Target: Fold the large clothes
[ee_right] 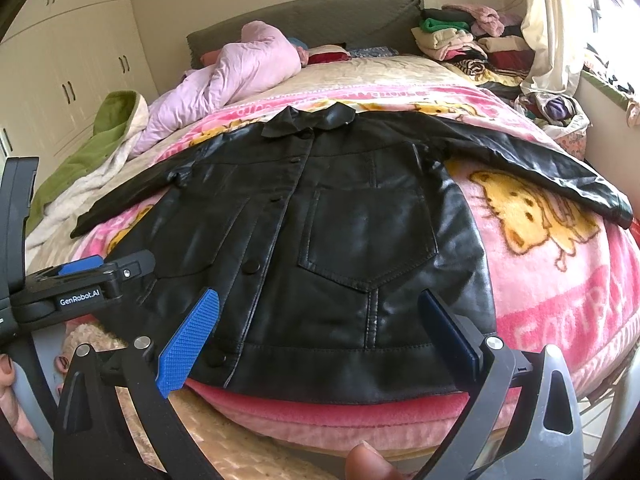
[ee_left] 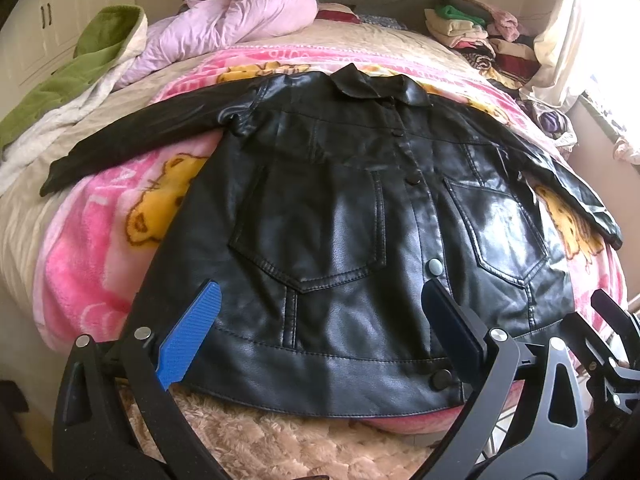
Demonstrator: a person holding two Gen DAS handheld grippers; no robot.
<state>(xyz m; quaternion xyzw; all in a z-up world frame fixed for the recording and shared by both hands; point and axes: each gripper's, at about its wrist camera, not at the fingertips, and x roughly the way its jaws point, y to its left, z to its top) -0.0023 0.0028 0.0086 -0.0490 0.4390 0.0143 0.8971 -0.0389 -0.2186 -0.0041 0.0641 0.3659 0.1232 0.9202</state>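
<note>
A glossy black leather jacket [ee_left: 344, 216] is lying flat, front up and buttoned, on a pink cartoon-print blanket [ee_left: 92, 248] covering the bed, its 2 sleeves stretching outward. The left tongs [ee_left: 320, 328] and right tongs [ee_right: 320, 328] are hovering spread apart above the jacket's hem, pinching nothing.

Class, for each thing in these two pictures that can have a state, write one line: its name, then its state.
black jacket: spread flat, front up, buttoned, both sleeves out, unfolded
left gripper: open, above the jacket's hem, holding nothing
right gripper: open, above the hem, holding nothing
pink blanket: spread out under the jacket
lilac quilt: bunched up near the headboard
clothes pile: folded and stacked
wardrobe doors: shut
</note>
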